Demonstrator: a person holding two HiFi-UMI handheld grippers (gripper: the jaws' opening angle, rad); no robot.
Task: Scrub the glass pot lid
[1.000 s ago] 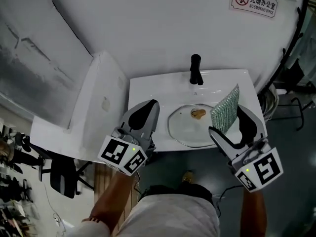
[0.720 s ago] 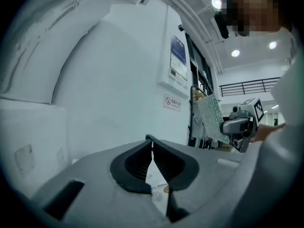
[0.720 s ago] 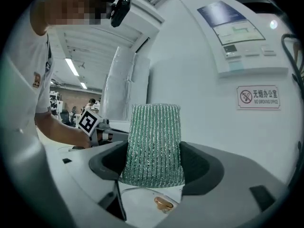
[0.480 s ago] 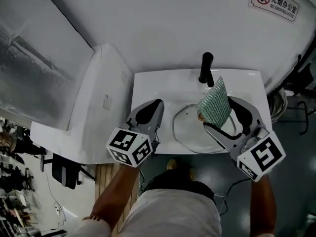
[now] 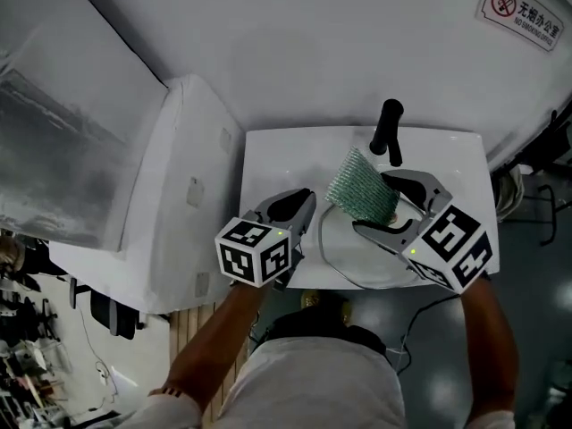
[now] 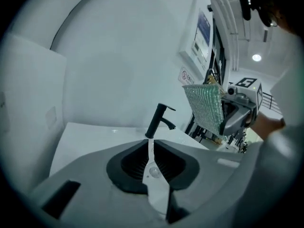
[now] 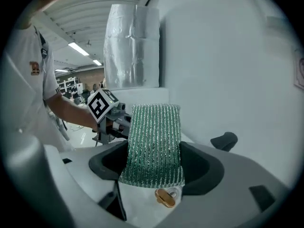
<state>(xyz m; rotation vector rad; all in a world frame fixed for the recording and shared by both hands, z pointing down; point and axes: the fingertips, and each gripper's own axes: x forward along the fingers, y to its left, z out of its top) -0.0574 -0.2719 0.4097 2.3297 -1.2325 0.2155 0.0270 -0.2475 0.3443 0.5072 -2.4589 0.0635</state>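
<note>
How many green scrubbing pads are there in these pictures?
1. The green scrubbing pad is clamped in the right gripper, over the glass lid lying in the sink. No second pad shows anywhere.

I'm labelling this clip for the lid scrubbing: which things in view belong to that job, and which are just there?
In the job: round glass pot lid, green mesh scouring pad clamped in the right gripper, shut empty left gripper.
Just there: black faucet, red-and-white no-smoking sign, white cabinet.

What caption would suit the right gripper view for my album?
Right claw grips a green scrub pad above the glass lid's gold knob.
</note>
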